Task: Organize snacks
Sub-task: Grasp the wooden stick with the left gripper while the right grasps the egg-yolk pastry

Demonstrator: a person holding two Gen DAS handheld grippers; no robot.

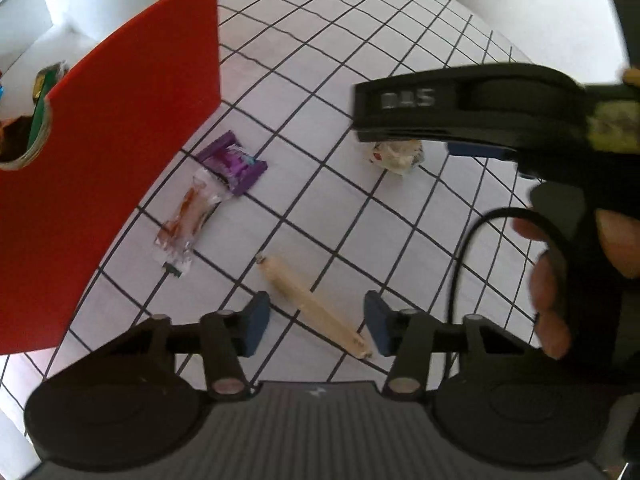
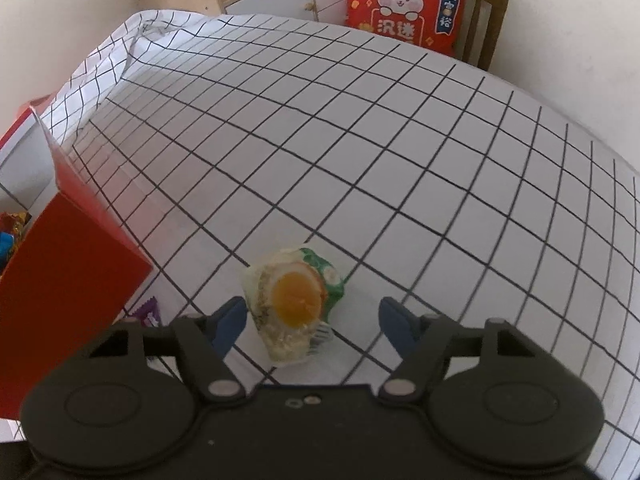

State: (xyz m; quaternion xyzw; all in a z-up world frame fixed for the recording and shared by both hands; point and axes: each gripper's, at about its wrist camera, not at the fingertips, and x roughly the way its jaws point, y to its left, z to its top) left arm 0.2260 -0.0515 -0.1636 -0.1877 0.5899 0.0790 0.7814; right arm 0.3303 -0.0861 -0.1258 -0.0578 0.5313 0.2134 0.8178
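Nearby, red box [image 1: 104, 184] beside wrappers [image 1: 234, 164].

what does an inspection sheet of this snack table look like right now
surface: table under a white cloth with black grid lines
job's things: red cardboard box holding some snacks; purple wrapper, clear orange-filled packet, long beige stick pack, green egg snack pack loose on the cloth
clutter: nothing seen
grippers: left gripper open astride the stick pack; right gripper open around the egg pack
cables: black cable beside the right hand
surroundings: red rabbit cushion on a wooden chair
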